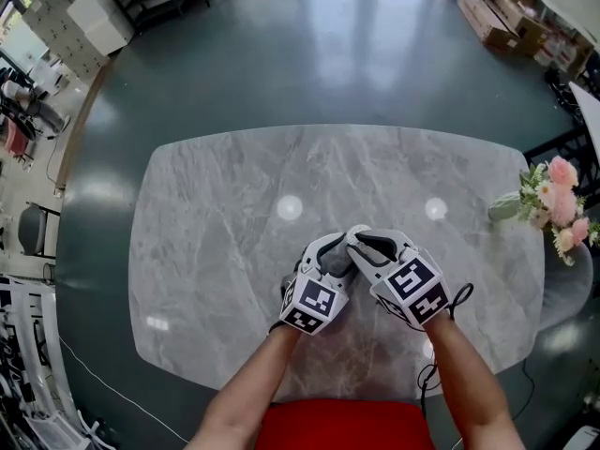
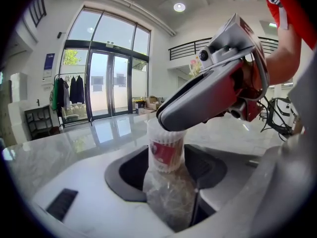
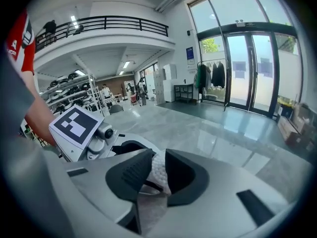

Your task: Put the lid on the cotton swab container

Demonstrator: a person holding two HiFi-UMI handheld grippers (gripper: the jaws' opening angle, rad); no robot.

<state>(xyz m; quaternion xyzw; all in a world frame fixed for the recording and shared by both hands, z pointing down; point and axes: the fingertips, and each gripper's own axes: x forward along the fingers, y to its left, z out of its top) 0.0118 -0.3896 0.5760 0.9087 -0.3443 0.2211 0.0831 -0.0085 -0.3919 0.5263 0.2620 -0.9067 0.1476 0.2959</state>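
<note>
Jaws of the left gripper (image 2: 168, 175) clamp the cotton swab container (image 2: 166, 152) upright over the table (image 1: 225, 214), the right gripper's (image 1: 367, 245) jaws pinch what looks like its clear lid (image 3: 158, 168) on top: hold the container still and press straight down, squarely.

I can't read a single word or number from here. The cotton swab container (image 2: 166, 150) carries a red label (image 2: 162, 152) with pale print, too small and blurred to make out. Left of the glass door (image 2: 108, 86) a blue sign (image 2: 49, 61) hangs on the wall, its lettering unreadable in either gripper view. The marker cube (image 3: 75, 124) shows only a black-and-white square pattern, no characters. White print on the red sleeve (image 3: 20, 33) is illegible.
</note>
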